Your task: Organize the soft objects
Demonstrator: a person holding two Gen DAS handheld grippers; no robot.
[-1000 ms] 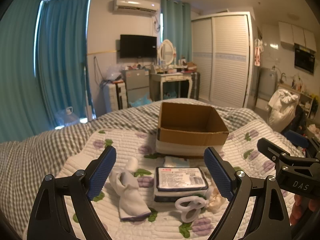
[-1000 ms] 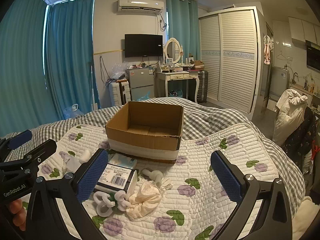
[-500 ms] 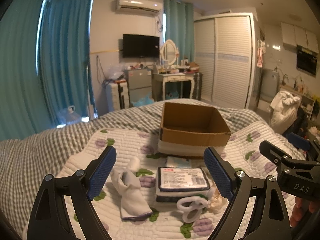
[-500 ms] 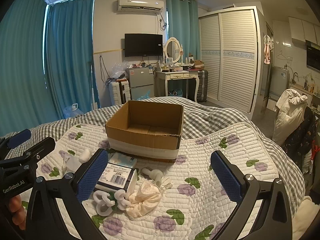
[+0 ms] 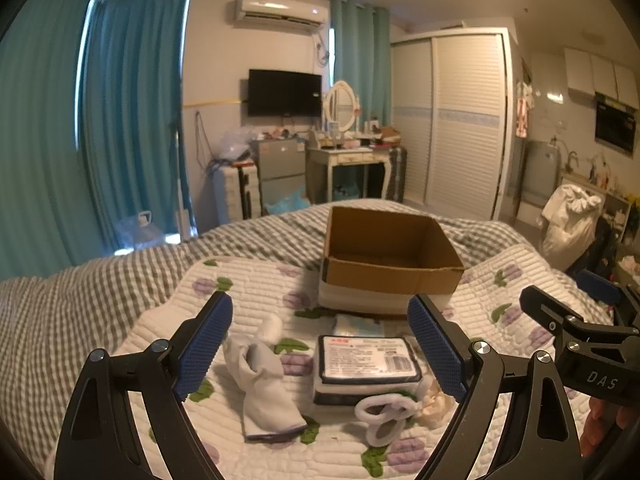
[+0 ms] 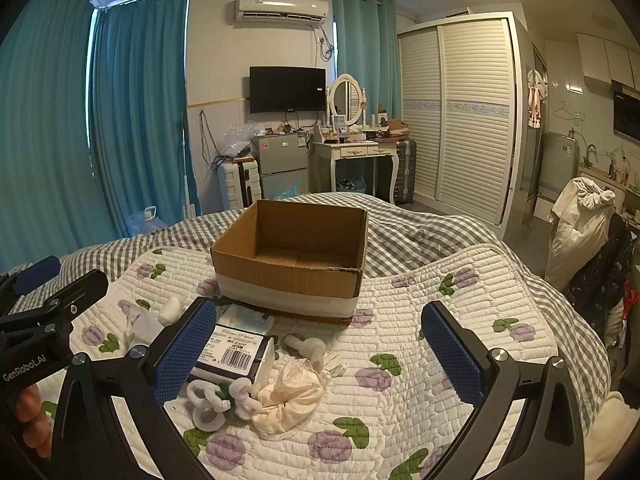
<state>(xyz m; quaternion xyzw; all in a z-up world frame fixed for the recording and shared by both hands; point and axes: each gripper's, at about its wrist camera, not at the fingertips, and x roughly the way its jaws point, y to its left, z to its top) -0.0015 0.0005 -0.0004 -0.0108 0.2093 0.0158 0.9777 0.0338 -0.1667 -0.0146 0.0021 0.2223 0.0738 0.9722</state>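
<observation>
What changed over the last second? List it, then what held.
Almost nothing: the left gripper shifted slightly, nothing was grasped or released. Both grippers stay open and empty; right gripper, cardboard box, sock, wipes pack and scrunchie unmoved.

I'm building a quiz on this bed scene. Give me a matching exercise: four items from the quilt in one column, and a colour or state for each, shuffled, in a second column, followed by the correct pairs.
Items
1. cardboard box
2. scrunchie
3. sock
4. wipes pack

Descriptions
A. cream and crumpled, at the right end of the pile
B. lying flat, printed label facing up
C. open on top, nothing visible inside
D. white with a dark trim at its near edge, lying at the left

Pairs: 1-C, 2-A, 3-D, 4-B
</observation>
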